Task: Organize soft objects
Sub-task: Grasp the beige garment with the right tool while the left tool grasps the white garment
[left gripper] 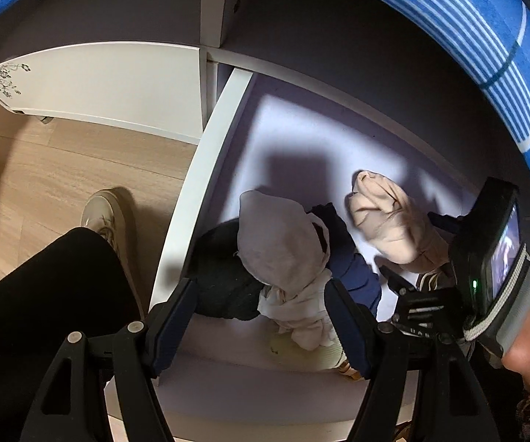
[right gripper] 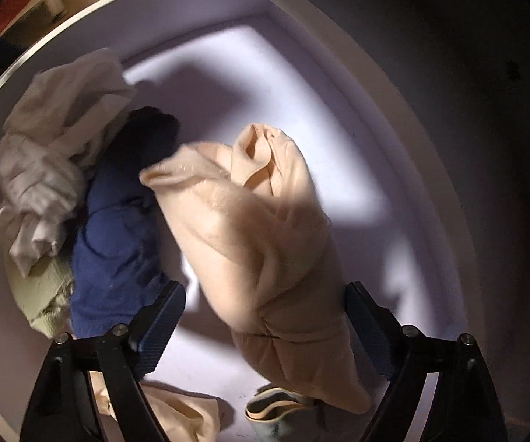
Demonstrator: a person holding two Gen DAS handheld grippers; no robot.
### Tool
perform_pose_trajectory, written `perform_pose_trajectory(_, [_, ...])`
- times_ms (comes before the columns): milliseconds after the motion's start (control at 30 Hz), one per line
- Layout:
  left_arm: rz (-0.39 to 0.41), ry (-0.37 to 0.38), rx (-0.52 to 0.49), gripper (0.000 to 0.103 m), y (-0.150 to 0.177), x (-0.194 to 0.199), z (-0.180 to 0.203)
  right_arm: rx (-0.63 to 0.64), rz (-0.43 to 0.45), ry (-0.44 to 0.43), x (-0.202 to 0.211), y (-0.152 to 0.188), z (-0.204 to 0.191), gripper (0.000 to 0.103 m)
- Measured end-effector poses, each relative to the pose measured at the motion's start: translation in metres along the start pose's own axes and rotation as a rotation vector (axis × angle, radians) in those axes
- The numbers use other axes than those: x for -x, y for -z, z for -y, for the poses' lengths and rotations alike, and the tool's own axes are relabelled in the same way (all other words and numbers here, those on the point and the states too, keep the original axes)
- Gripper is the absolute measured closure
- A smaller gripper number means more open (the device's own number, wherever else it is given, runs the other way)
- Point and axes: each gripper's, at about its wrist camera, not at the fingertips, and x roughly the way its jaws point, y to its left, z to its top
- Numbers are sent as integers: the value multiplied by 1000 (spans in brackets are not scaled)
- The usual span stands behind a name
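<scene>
Our right gripper (right gripper: 261, 313) stands apart around the peach garment (right gripper: 250, 228) at frame centre in the drawer (right gripper: 393, 169), pads not pressing; it may slump onto the navy cloth (right gripper: 113, 243). Our left gripper (left gripper: 261, 320), apart, could snag the grey cloth (left gripper: 279, 243).

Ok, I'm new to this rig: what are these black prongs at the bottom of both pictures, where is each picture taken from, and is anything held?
Each picture comes from a fisheye camera on a hand-held two-finger gripper, looking along its fingers. The left gripper stands over a crumpled grey-white garment lying on dark blue clothing in a white, pale-lilac-lined drawer; its jaws are apart, gripping nothing. The right gripper, seen from outside in the left view, straddles a padded peach-beige garment; its pads stand clear, so it looks released. A pale green cloth lies under the pile.
</scene>
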Motion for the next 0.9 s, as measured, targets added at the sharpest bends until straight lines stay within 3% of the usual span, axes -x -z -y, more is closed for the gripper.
perform_pose_trajectory(33, [-1,-2,-2,30,0,0,0,-36,-19,-23,-5,1,4,33])
perform_pose_trajectory(67, [-3,-4,-4,30,0,-1,0,-70,-44,-49,-9,3,8,35])
perform_pose_trajectory(267, [-32,-17,-27,30,1,-11,6,-240,-133,-162,-9,21,12,39])
perform_pose_trajectory(433, [-72,-27,-57,30,1,-26,16,-475,-206,-343,-12,47,23,38])
perform_pose_trajectory(700, [-130,-24,-64,30,-1,-61,29,-526,-105,-300,11,54,48,37])
perform_pose_trajectory(900, [-130,-30,-100,30,-7,-75,42,-493,-124,-299,-2,37,38,40])
